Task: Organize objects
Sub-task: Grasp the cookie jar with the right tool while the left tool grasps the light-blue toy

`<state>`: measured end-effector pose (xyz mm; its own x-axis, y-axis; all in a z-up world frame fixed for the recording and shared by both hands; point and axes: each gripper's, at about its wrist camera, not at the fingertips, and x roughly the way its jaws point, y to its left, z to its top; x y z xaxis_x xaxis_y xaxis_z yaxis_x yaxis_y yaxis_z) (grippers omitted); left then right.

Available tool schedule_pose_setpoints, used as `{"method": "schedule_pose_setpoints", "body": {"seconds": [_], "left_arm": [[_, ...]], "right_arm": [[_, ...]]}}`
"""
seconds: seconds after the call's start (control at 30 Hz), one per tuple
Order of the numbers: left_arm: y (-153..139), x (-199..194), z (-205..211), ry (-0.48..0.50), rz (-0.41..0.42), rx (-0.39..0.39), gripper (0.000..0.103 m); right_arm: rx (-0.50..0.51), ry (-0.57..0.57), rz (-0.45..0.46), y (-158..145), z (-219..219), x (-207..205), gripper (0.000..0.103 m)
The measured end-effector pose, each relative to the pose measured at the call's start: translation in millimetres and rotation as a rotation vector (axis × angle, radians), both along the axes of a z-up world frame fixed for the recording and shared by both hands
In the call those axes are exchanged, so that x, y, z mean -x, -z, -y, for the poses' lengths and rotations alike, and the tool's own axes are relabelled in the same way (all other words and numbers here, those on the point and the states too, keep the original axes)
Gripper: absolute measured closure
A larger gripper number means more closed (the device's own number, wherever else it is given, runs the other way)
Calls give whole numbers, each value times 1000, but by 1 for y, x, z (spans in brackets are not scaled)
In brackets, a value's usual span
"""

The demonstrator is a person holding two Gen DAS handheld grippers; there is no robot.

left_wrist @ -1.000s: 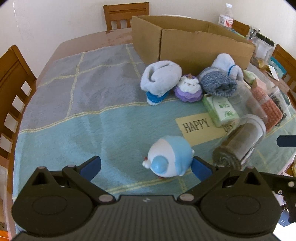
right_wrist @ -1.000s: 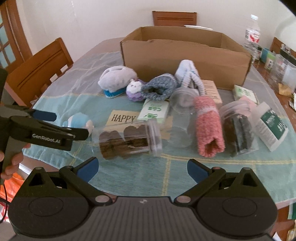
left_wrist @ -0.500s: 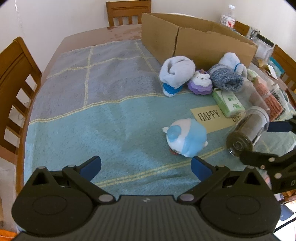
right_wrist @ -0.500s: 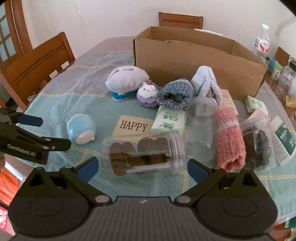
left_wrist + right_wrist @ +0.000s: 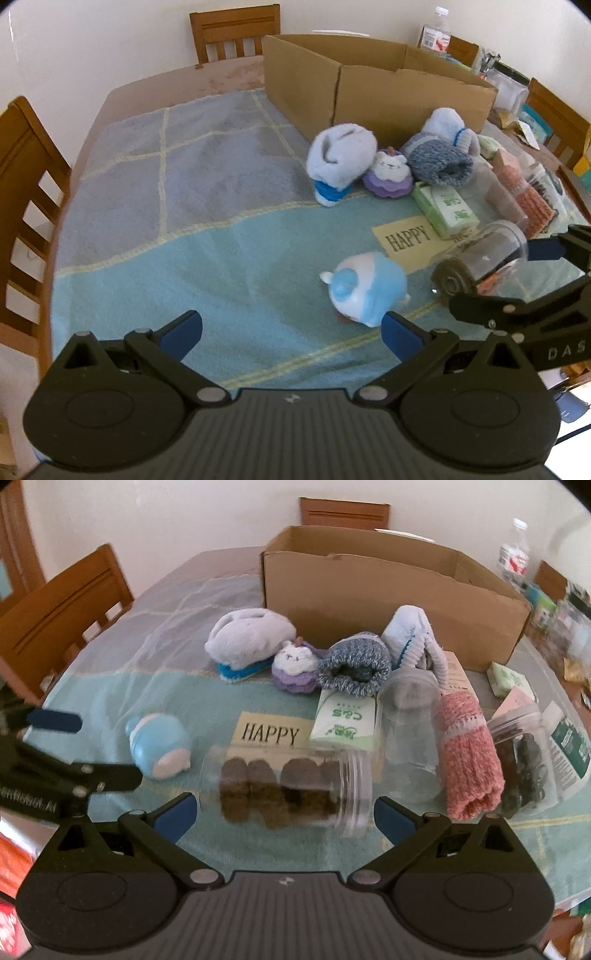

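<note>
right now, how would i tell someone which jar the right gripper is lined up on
Start at the cardboard box at the back of the table, then come forward past the socks to the HAPPY card. Just in front of it lies a clear jar on its side. Unlike the empty jar beside it, it holds brown lumps.

Cardboard box interior hidden behind its front wall. Clutter past the tablecloth's right edge too small to identify. Left gripper motion-blurred, cut by frame edge in right wrist view; its lettering unreadable. Cookie jar blurred.
</note>
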<state>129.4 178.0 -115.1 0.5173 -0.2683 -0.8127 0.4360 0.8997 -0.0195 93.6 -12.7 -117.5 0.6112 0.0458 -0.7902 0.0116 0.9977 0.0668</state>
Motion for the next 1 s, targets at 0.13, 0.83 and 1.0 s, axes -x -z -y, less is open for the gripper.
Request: {"method": "schedule_pose_setpoints", "body": {"seconds": [0.13,0.83,1.0], "left_arm": [[-4,-4,-5,29,-3,9,1],[11,-3,41,229,55,54,27],[17,-4,46,259,48,52,39]], "right_arm": [[22,18,-2,4,-4,-7,0],[73,65,-46,4,17,18,8],[66,81,-48,5,17,17,7]]}}
